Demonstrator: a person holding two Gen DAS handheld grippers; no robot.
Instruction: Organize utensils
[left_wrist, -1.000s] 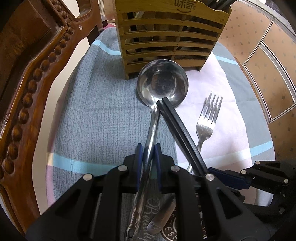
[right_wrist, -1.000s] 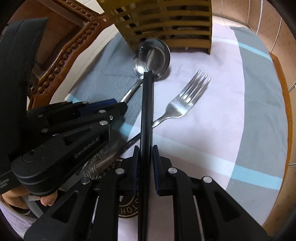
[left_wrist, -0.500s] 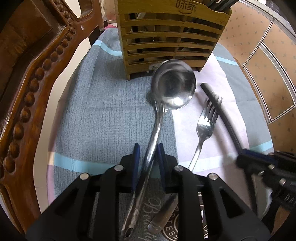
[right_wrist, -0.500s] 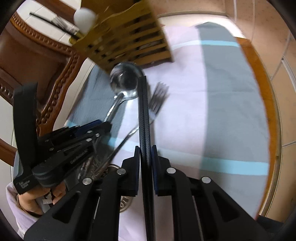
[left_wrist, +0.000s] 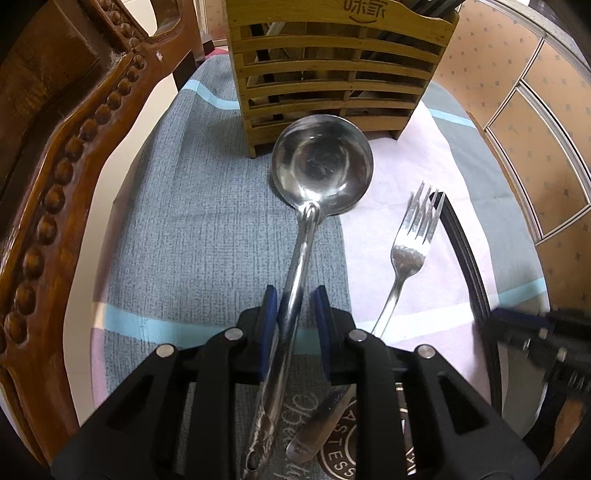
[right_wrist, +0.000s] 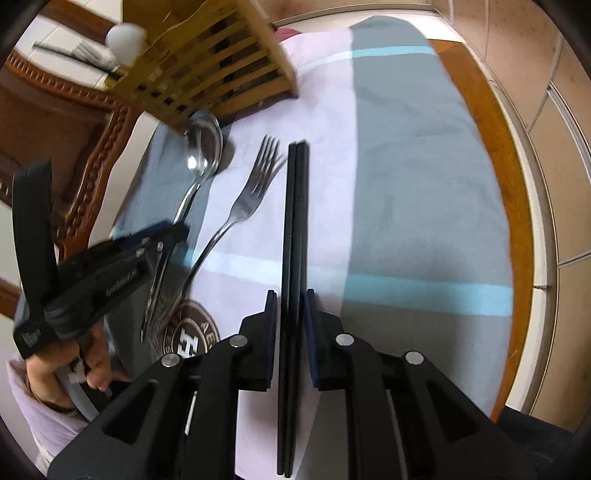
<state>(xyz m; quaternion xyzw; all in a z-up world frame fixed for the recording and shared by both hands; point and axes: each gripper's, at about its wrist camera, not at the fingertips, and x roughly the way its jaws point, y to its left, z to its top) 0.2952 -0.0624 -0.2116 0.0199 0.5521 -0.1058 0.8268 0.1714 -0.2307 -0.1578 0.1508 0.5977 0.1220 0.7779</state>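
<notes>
A steel ladle (left_wrist: 321, 166) lies on the cloth, its bowl in front of the bamboo utensil holder (left_wrist: 340, 62). My left gripper (left_wrist: 294, 299) straddles the ladle's handle with the jaws apart and a gap on each side. A steel fork (left_wrist: 410, 251) lies to the ladle's right. A pair of black chopsticks (right_wrist: 293, 229) lies right of the fork, between the slightly parted jaws of my right gripper (right_wrist: 291, 299). The ladle (right_wrist: 201, 147), the fork (right_wrist: 247, 199), the holder (right_wrist: 207, 70) and my left gripper (right_wrist: 173, 232) show in the right wrist view.
A grey, pink and blue tablecloth (left_wrist: 192, 229) covers the round table. A carved wooden chair (left_wrist: 55, 155) stands close on the left. The wooden table rim (right_wrist: 502, 184) is bare on the right. Other utensils stand in the holder.
The right gripper carried the chopsticks off the ladle to the right of the fork and loosened on them. The left gripper's jaws opened off the ladle handle.
</notes>
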